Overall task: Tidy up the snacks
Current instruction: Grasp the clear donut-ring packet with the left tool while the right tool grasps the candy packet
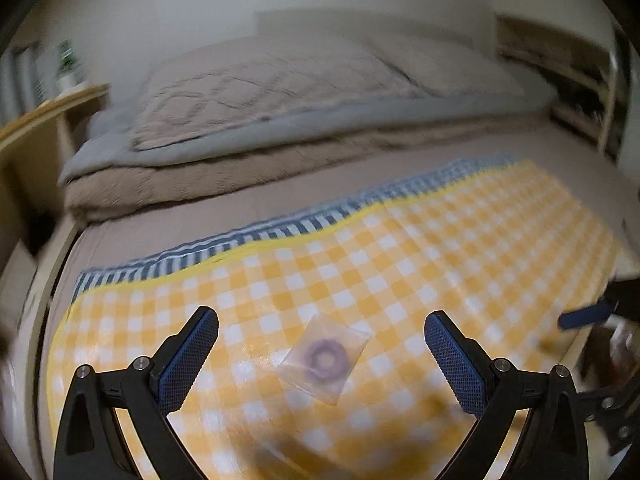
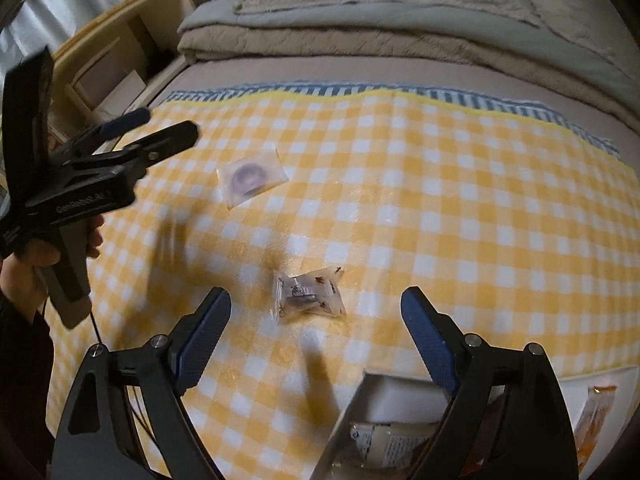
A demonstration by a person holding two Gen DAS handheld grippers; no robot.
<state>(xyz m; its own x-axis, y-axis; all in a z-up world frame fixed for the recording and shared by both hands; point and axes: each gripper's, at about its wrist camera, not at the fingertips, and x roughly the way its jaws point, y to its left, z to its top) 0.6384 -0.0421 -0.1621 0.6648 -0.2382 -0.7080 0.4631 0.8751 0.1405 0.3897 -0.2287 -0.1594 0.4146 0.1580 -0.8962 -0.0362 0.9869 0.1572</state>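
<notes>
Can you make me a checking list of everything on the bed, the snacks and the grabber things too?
Surface: yellow checked cloth spread over a bed.
Job's things: clear packet with a purple ring snack and a crinkly clear snack packet lying apart on the cloth; white box at the near edge with packets inside.
Clutter: orange packet beside the box.
Grippers: left hand-held gripper open above the ring packet; right hand-held gripper open above the crinkly packet; neither touches one.
Cables: thin black cord hanging below the left hand-held gripper's handle.
Surroundings: folded blankets, wooden shelf.
</notes>
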